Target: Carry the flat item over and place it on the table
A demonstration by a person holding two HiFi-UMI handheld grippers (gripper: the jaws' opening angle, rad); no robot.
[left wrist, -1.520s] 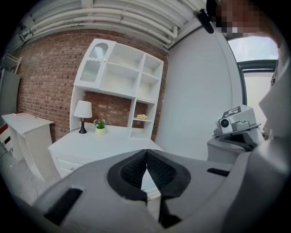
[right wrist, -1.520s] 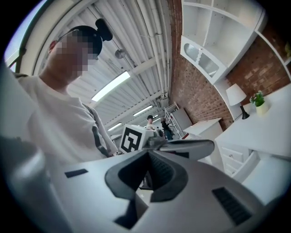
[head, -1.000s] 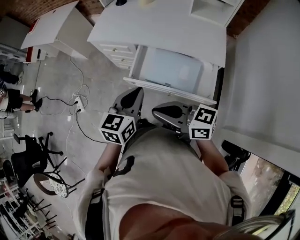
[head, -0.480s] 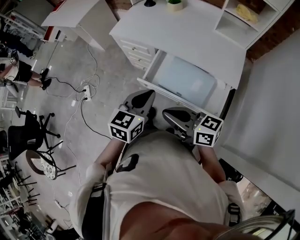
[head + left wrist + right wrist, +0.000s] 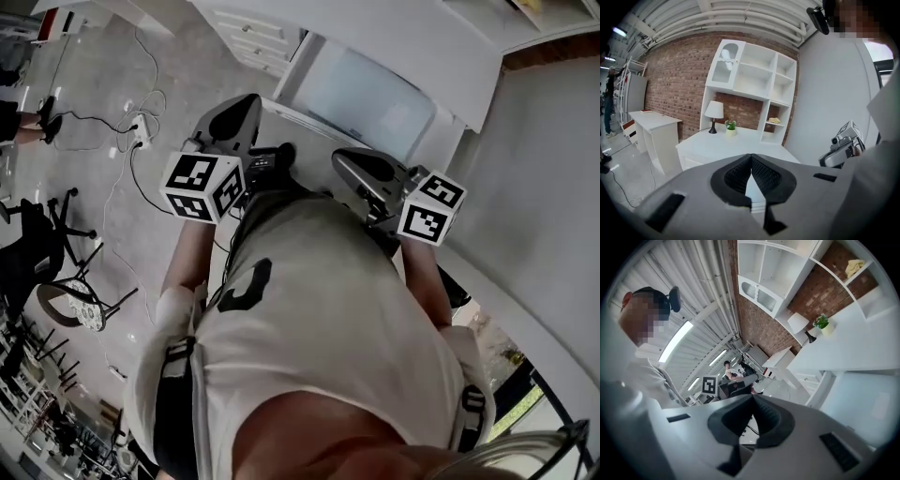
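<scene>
Head view: the person faces a white desk [image 5: 375, 37] and holds 1 gripper in each hand out in front of the body. The left gripper [image 5: 246, 101] and the right gripper [image 5: 343, 157] both point toward the desk, apart from each other. A drawer [image 5: 302, 64] is pulled out under the desktop. A pale flat sheet [image 5: 361, 89] lies inside it, ahead of both grippers and touched by neither. Cables [image 5: 122, 159] trail across the grey floor [image 5: 84, 103] at the left.

Left gripper view: the 2 jaws meet tip to tip, fully closed, with nothing between them. Beyond them the desktop carries a table lamp [image 5: 714, 112] and a small potted plant [image 5: 731, 126]. A white shelf unit [image 5: 754, 79] stands on the desk against a brick wall [image 5: 679, 84]. The right gripper shows at the right edge.

Right gripper view: its 2 jaws are also closed tip to tip and hold nothing. The picture is tilted. The left gripper's marker cube [image 5: 709, 385] shows just past the jaws, and the desk runs along the right side.
</scene>
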